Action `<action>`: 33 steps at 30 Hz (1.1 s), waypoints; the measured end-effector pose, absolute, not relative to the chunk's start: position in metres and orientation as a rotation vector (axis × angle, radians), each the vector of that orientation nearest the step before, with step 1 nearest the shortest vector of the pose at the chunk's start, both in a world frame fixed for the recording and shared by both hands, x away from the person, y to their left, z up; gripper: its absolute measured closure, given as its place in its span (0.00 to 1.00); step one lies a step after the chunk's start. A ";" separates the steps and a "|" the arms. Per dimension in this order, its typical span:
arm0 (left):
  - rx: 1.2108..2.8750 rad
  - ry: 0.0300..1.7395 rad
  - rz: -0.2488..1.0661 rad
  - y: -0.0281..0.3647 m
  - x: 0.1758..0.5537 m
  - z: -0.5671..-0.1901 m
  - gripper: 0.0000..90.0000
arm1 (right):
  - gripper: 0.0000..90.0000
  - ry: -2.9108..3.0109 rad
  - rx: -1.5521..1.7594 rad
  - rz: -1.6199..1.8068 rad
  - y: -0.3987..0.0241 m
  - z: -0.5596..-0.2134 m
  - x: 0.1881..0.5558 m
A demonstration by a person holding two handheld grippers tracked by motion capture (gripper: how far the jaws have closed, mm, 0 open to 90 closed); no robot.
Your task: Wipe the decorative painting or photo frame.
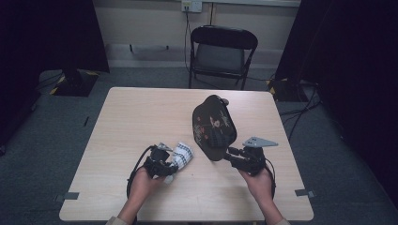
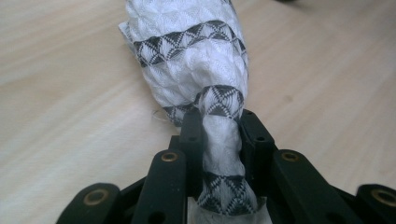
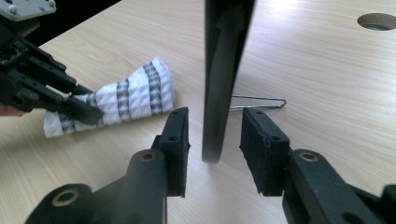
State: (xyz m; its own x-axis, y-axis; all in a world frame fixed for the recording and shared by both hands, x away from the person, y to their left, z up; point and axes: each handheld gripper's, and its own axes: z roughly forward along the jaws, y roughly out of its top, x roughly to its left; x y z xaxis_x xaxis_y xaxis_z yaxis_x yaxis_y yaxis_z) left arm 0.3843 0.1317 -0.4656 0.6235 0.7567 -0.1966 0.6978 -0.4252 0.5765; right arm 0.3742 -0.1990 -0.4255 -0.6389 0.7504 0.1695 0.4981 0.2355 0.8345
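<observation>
Our left gripper (image 2: 219,140) clamps the cloth (image 2: 191,56); our right gripper (image 3: 215,144) has let go — the mirror (image 1: 213,127) could topple, unsupported.

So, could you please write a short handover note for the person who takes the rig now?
Left tool: shut on the white patterned cloth, which is bunched between its pads and lies low over the table.
Right tool: open, pads on both sides of the lower edge of the dark round mirror but not touching it. The mirror stands upright on its wire stand.
Done: cloth is gripped, mirror stands free.
Left, probably: bring the cloth to the mirror and wipe it; steady the mirror if it tips.
</observation>
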 end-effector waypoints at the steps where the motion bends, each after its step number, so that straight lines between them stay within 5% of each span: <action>1: 2.213 1.142 0.130 0.134 0.386 -0.466 0.82 | 0.67 2.245 1.170 1.357 -0.200 -0.426 0.374; 14: 2.224 1.166 0.200 0.145 0.393 -0.467 0.76 | 0.60 2.244 1.158 1.321 -0.206 -0.427 0.372; 27: 2.226 1.135 0.242 0.149 0.390 -0.461 0.42 | 0.49 2.254 1.115 1.299 -0.208 -0.428 0.370; 33: 2.222 1.135 0.249 0.154 0.390 -0.457 0.36 | 0.41 2.269 1.126 1.272 -0.212 -0.431 0.370</action>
State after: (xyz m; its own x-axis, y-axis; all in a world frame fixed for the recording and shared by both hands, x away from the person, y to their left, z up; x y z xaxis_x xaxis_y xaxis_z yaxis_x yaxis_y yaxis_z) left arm 0.3897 0.1540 -0.4567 0.6121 0.7833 -0.1088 0.6655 -0.4358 0.6059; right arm 0.3699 -0.2122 -0.4308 -0.6449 0.7569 0.1059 0.4852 0.2985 0.8219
